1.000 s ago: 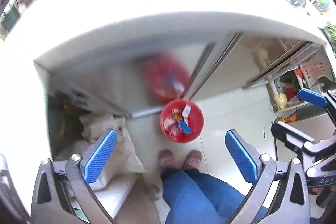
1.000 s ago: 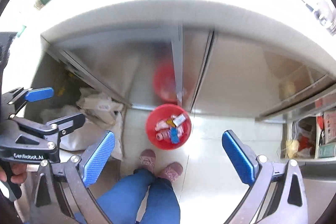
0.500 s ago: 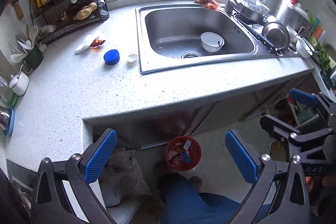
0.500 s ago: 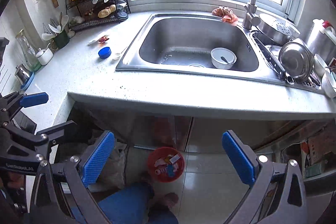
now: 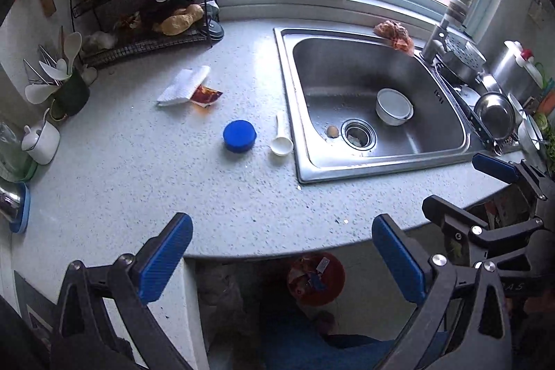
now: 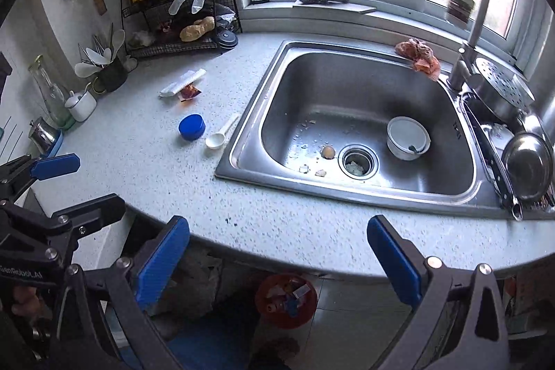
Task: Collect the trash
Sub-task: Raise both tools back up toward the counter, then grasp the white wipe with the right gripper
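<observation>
I am between pickups, scanning the worktop (image 5: 173,189) for the next piece of trash; my left claw (image 5: 282,254) gapes wide and holds nothing, and my right claw (image 6: 277,252) is likewise spread and empty; both hang just off the worktop's front edge, short of the sink (image 5: 364,162).

The trash I can see lies left of the sink: a blue cap (image 5: 239,136) and a white scoop (image 5: 281,141) just beside the sink's left rim, the cap a little further out; beyond them, further left and back, a white wrapper (image 5: 184,85) with a red packet (image 5: 206,94) touching it; inside the sink, an eggshell (image 6: 327,151) sits just left of the drain, with small scraps near it; a bowl (image 6: 407,137) stands right of the drain. The red bin (image 6: 286,299), already holding several bits, stands on the floor below the worktop, forward of the sink.

My judgement: the next move is a reach with the left claw to the cap or scoop, the nearest pieces; the scoop lies flat and will need its handle pinched squarely.

Against half a second ago, both views have tilted up and closed in on the worktop; the bin has slid toward the bottom of the frame; the claws are as wide as they were.
</observation>
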{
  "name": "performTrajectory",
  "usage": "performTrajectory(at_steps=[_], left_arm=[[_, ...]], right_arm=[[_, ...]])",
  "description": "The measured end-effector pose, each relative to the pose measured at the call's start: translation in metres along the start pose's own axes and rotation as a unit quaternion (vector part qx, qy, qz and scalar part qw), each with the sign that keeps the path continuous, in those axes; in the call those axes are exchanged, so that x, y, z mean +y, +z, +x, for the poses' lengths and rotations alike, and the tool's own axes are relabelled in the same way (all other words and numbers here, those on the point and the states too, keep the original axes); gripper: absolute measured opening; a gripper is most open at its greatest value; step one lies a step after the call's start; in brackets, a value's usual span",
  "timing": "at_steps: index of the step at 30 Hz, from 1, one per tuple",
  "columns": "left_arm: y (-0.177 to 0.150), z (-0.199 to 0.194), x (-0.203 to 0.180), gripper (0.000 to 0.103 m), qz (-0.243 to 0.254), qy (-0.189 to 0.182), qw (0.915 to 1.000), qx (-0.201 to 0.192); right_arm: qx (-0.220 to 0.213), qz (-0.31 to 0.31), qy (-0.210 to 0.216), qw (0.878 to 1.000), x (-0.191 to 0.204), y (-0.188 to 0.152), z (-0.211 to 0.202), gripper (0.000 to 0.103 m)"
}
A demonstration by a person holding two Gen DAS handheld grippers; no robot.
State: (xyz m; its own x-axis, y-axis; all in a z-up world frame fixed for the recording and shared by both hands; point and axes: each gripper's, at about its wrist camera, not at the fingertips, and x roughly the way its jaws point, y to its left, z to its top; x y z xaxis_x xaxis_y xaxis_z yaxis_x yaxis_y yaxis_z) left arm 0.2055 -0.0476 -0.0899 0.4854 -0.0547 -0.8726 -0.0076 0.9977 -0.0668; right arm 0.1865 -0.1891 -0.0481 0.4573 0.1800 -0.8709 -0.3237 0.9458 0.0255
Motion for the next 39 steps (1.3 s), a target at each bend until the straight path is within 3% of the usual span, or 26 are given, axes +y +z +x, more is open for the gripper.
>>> performTrajectory(at_steps=[14,22,28,39], left_arm=[[0.082,0.046,0.13,0.102,-0.078,0.03,0.9964,0.018],[0.109,0.082,0.192,0.102,-0.118,0.037,0.9917,0.034],[0.108,0.107,0.231,0.102,-0.154,0.04,0.9853,0.063],[0.107,0.152,0.27,0.102,-0.185,0.04,0.9756,0.11]], right_arm=[[0.05,-0.072,0.029,0.996,0.07,0.117,0.096,0.102],[0.077,-0.121,0.039,0.989,0.106,0.169,0.149,0.102],[0.105,-0.179,0.057,0.977,0.142,0.195,0.192,0.102],[0.176,-0.275,0.074,0.942,0.2,0.208,0.273,0.102]])
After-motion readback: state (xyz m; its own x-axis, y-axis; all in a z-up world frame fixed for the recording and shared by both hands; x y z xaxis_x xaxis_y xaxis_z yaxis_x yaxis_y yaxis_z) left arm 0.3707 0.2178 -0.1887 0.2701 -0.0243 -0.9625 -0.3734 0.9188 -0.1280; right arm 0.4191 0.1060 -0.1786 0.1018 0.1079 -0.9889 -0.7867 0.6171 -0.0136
